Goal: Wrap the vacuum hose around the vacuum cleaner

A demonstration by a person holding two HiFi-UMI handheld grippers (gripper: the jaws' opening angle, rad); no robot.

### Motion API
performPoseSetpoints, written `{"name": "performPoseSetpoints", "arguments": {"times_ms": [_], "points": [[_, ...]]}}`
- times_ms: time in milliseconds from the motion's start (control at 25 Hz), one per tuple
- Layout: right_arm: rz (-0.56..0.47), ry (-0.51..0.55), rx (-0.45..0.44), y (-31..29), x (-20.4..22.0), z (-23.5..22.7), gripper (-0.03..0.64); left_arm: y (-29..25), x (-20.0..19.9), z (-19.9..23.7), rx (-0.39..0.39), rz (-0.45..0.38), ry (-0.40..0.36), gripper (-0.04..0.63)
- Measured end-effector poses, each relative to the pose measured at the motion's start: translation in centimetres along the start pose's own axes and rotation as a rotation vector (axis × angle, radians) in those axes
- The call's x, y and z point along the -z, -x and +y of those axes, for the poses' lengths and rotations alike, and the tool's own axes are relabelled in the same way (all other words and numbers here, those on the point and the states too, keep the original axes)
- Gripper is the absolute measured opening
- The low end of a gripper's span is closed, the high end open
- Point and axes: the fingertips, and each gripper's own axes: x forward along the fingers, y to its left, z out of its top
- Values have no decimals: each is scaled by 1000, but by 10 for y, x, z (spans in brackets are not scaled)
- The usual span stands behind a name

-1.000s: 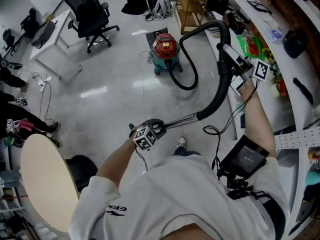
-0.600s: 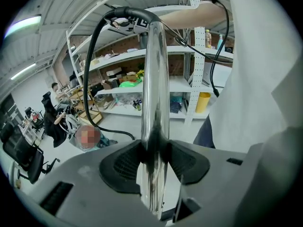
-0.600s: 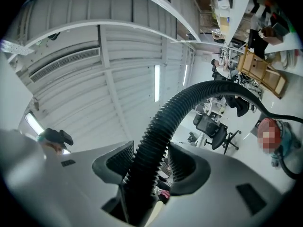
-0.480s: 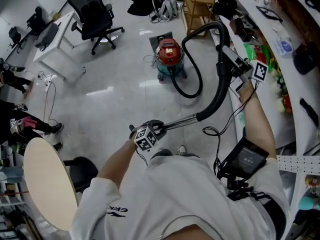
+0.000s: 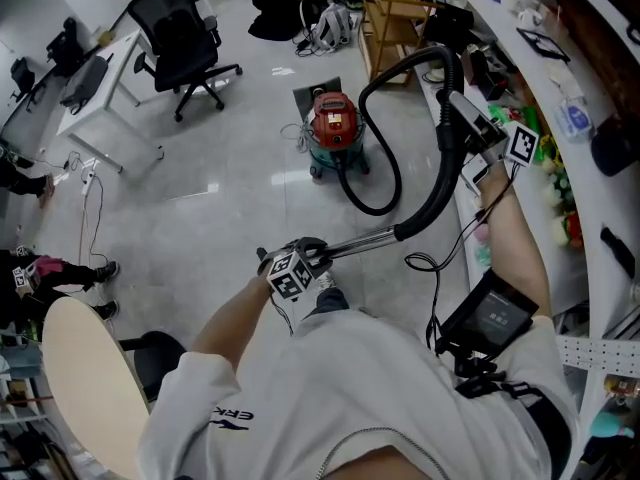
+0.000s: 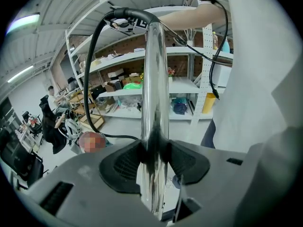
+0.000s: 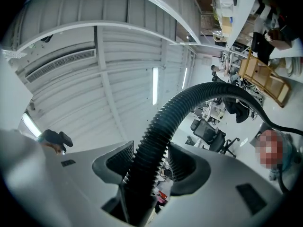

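**Long hose, tight right side: a snag or a tipped canister is possible**

The left tool (image 5: 318, 258) is closed on the chrome metal wand tube (image 5: 360, 240), with its pads pressing the tube from both sides. The right tool (image 5: 452, 108) is closed on the black ribbed vacuum hose (image 5: 437, 183), high up and just beside the white shelving (image 5: 560, 78) on the person's right. The red and teal canister vacuum cleaner (image 5: 334, 126) stands on the glossy grey floor (image 5: 220, 198), well apart from both tools. The hose leaves it in a loop that lies on the floor, then rises in an arch to the right tool.

In my judgement the first danger is a taut hose. A strong pull from either tool could roll the canister or tip it over. The floor loop lies close beside the canister's base and may catch there during wrapping. The chrome tube is smooth, so it may turn or slide between the pads. The raised arch is near the shelf edge, and a wide swing could sweep small things off it. Thin black cables (image 5: 440, 268) hang from the right arm close to the hose and may tangle with it.

The open room is the floor to the left of the canister and between it and the person. Behind the canister stand a wooden frame (image 5: 390, 8) and a black office chair (image 5: 185, 33), so there is less room there.
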Motion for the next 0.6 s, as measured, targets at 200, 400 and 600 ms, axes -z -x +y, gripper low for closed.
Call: {"name": "performPoseSetpoints", "arguments": {"times_ms": [200,400,600], "points": [[-10,10,27,-26,-24,-32,225,-2,2,50,8,-9,-7,164],[-16,18,50,-60,-38,-63,225,-2,11,96,25,-19,-10,164],[-25,18,85,-86,-49,-99,225,-3,24,140,39,-19,-11,164]]}}
